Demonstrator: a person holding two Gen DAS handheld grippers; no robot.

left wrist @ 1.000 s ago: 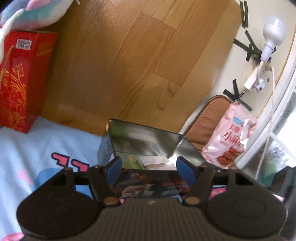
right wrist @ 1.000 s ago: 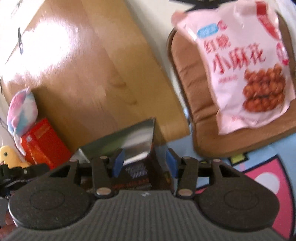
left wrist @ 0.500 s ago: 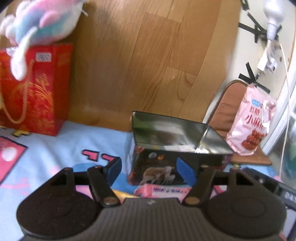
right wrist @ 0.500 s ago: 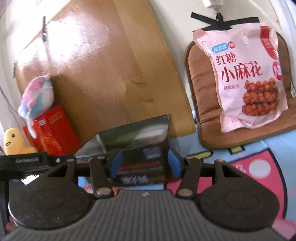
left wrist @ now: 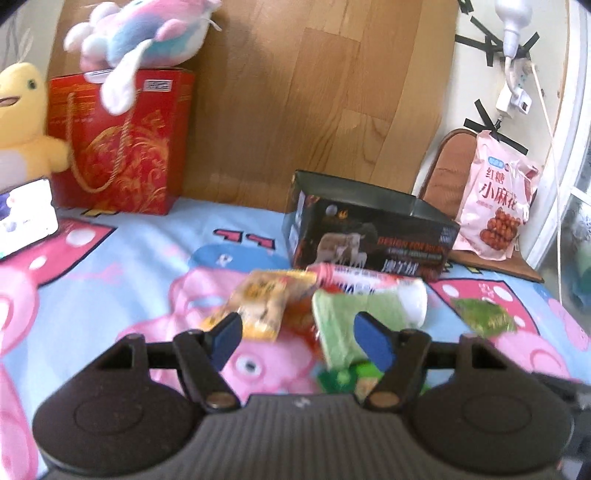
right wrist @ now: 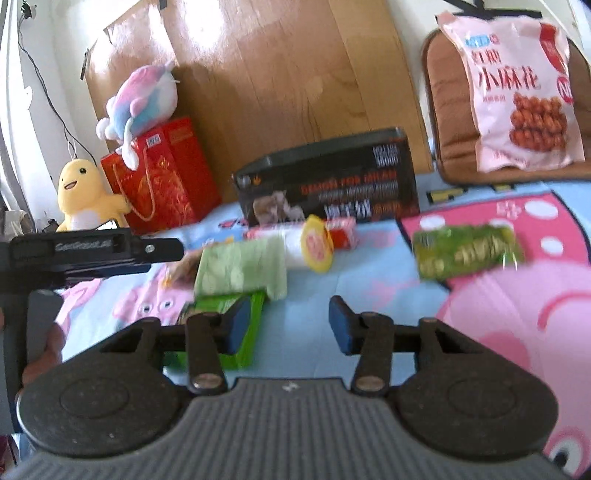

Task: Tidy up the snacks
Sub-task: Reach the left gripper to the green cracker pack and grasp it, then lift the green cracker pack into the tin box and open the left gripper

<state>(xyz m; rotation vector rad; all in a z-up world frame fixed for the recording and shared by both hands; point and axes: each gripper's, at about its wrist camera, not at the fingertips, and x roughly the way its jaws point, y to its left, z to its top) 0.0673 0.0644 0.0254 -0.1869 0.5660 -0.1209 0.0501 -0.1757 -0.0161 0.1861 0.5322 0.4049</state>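
Observation:
A pile of snacks lies on the cartoon bedsheet in front of an open dark box (left wrist: pixel 369 229) (right wrist: pixel 328 181). It holds a yellow packet (left wrist: pixel 262 302), a pale green packet (left wrist: pixel 343 321) (right wrist: pixel 240 266), a white-and-pink packet (left wrist: pixel 369 284) and a round yellow snack (right wrist: pixel 317 247). A dark green packet (left wrist: pixel 484 317) (right wrist: pixel 465 251) lies apart on the right. My left gripper (left wrist: pixel 301 338) hovers over the pile, its jaws opening, gripping nothing. My right gripper (right wrist: pixel 290 326) hangs over bare sheet, its jaws closing on nothing, with a bright green box (right wrist: pixel 221 325) under its left finger.
A pink bag of fried twists (left wrist: pixel 495 218) (right wrist: pixel 517 92) leans on a brown cushion (right wrist: pixel 447 110) at the back right. At the back left stands a red gift bag (left wrist: pixel 118 144) with plush toys (left wrist: pixel 147 33) on and beside it. A wooden board (left wrist: pixel 314 92) stands behind.
Both grippers have pulled back from the dark box, which now sits farther off. The snack pile has come into view below them. The left jaws stand wider and the right jaws narrower.

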